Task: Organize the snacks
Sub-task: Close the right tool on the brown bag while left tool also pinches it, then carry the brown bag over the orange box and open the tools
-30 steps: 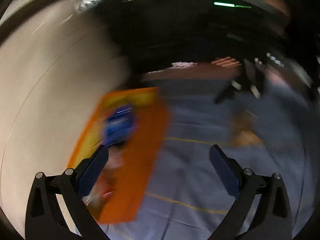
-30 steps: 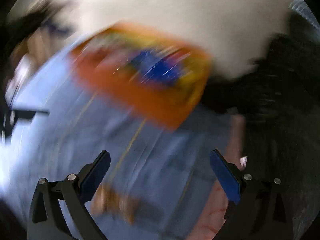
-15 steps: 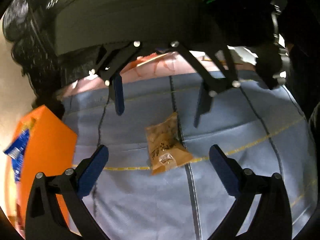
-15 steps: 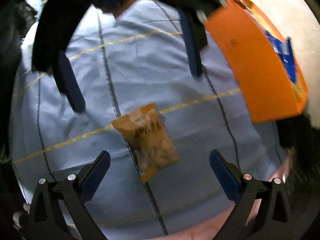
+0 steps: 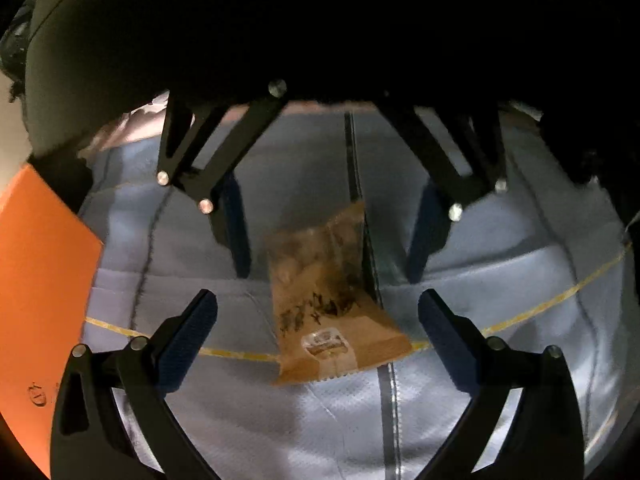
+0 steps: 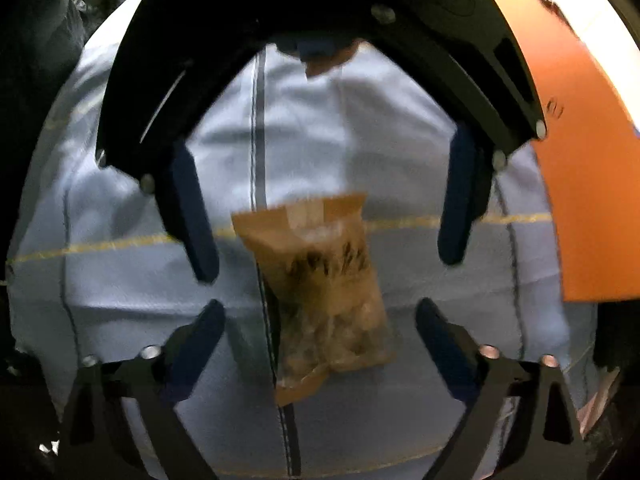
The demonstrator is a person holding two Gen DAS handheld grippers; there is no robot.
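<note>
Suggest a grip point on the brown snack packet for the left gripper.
Probably the flat sealed end nearest the left gripper, approached from straight above. The snack packet lies flat on the blue cloth, its middle bulging with contents; the left gripper's open jaws already straddle it.

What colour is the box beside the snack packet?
Orange: the flat-sided orange cardboard box stands at the blue cloth's edge, clearest in the right wrist view.

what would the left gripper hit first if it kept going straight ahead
Most likely the snack bag, which lies on the blue cloth right between the open left gripper fingers. The right gripper faces it from beyond the bag, though depth is hard to judge.
</note>
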